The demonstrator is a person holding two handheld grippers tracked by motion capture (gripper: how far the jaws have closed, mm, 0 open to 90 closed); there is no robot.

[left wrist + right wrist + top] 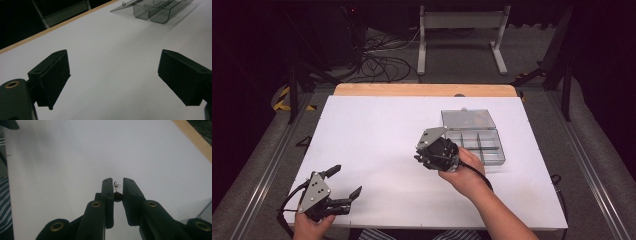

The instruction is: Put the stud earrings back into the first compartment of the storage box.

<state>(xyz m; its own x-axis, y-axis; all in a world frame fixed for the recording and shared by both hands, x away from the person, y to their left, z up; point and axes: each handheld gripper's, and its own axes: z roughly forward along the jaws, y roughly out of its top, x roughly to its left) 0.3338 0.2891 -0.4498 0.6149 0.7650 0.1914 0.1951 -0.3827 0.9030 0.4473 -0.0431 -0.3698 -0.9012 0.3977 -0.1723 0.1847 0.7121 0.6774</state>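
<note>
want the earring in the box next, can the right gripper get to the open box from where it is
Probably yes. The right gripper, shut on the earring, sits just beside the open box, whose lid stands raised, and nothing lies between them on the table.

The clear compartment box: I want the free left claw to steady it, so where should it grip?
Probably the near outer wall of the clear compartment box, coming from the table's open left side. The wall is thin and upright, so wide-open jaws of the left claw can straddle it. The hinged lid lies open at the back. The right claw is shut on a small earring.
</note>
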